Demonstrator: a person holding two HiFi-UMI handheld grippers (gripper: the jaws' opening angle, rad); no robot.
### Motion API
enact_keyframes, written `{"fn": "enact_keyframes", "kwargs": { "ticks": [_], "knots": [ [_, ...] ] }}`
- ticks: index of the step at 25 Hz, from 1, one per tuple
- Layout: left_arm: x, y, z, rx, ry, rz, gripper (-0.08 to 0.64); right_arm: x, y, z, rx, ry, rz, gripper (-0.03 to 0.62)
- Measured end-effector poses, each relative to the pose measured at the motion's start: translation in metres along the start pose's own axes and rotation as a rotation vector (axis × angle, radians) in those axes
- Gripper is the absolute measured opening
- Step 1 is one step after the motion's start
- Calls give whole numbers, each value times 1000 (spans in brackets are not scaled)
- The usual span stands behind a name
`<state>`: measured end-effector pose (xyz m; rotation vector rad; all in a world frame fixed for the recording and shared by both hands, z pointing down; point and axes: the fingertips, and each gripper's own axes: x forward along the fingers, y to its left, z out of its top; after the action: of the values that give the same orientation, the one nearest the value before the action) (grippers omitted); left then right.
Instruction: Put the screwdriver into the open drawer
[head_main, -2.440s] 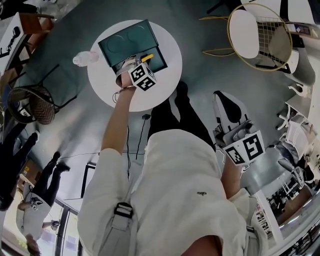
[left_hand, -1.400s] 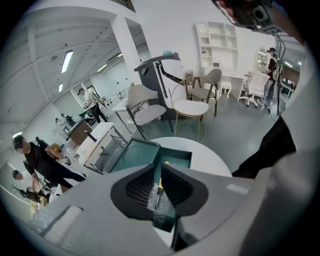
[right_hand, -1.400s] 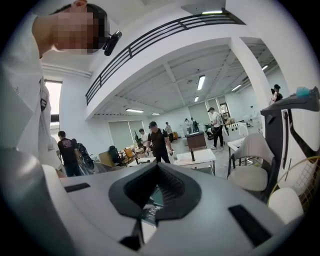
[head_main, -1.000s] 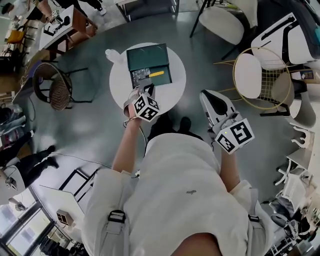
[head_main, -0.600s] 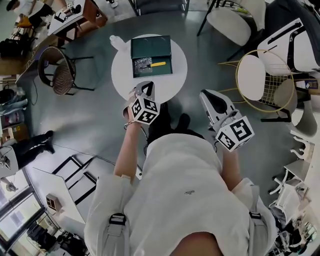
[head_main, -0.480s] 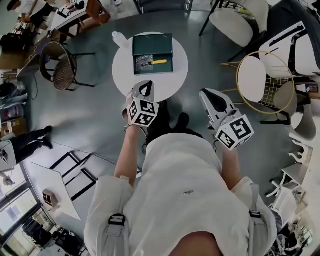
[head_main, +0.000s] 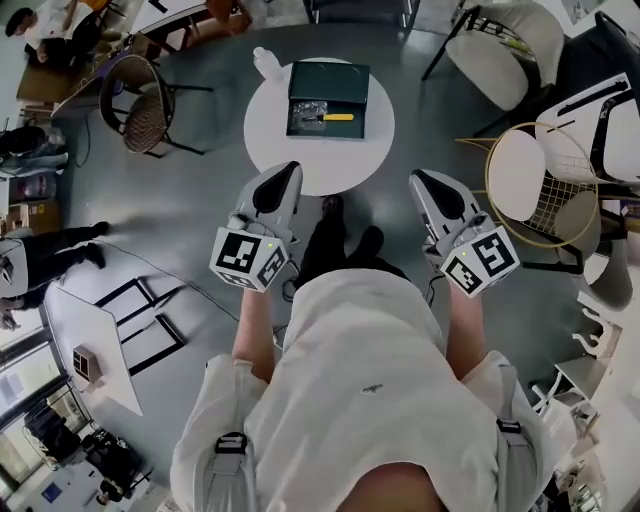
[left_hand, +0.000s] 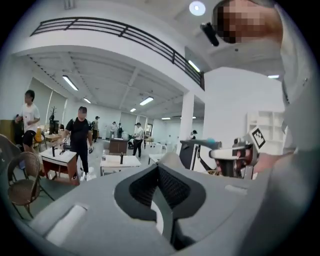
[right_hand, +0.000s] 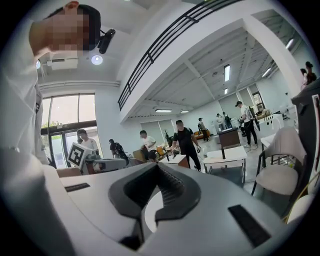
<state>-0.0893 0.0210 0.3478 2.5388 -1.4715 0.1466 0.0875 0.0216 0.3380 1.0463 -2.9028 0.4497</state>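
Holds the left hand-held gripper (head_main: 284, 175) and the right hand-held gripper (head_main: 422, 181) side by side on the near side of the round white worktop (head_main: 300, 165). Keeps each pair of jaws pressed together, gripping nothing. Finds the yellow-handled screwdriver (head_main: 331, 117) lying flat inside the open drawer (head_main: 354, 129) of the green box, well apart from both tips.

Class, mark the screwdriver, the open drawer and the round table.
screwdriver (head_main: 338, 117), head view, on its yellow handle.
open drawer (head_main: 358, 124), head view, bare floor beside the handle.
round table (head_main: 320, 168), head view, bare top near the person.
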Motion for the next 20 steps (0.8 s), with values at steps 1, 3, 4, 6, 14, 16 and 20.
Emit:
{"fn": "enact_keyframes", "kwargs": {
  "ticks": [1, 3, 4, 6, 14, 16, 20],
  "knots": [
    [-7, -2, 8, -9, -36, -7, 11, 0, 3, 2, -9, -1, 8, 6],
    [-17, -6, 18, -6, -68, -8, 11, -1, 11, 5, -32, -5, 22, 5],
    [-21, -8, 21, -1, -75, -7, 11, -2, 14, 6, -38, -8, 28, 5],
    [-24, -12, 25, 2, -84, -9, 11, -2, 17, 6, -42, -8, 36, 5],
    [-22, -26, 20, 20, -50, -48, 11, -9, 25, 4, -41, -14, 27, 5],
    [-20, -29, 18, 27, -43, -55, 11, -11, 25, 5, -42, -17, 23, 5],
    [-14, -34, 15, 22, -33, -73, 11, -14, 24, 4, -37, -17, 16, 5]
  ]
}}
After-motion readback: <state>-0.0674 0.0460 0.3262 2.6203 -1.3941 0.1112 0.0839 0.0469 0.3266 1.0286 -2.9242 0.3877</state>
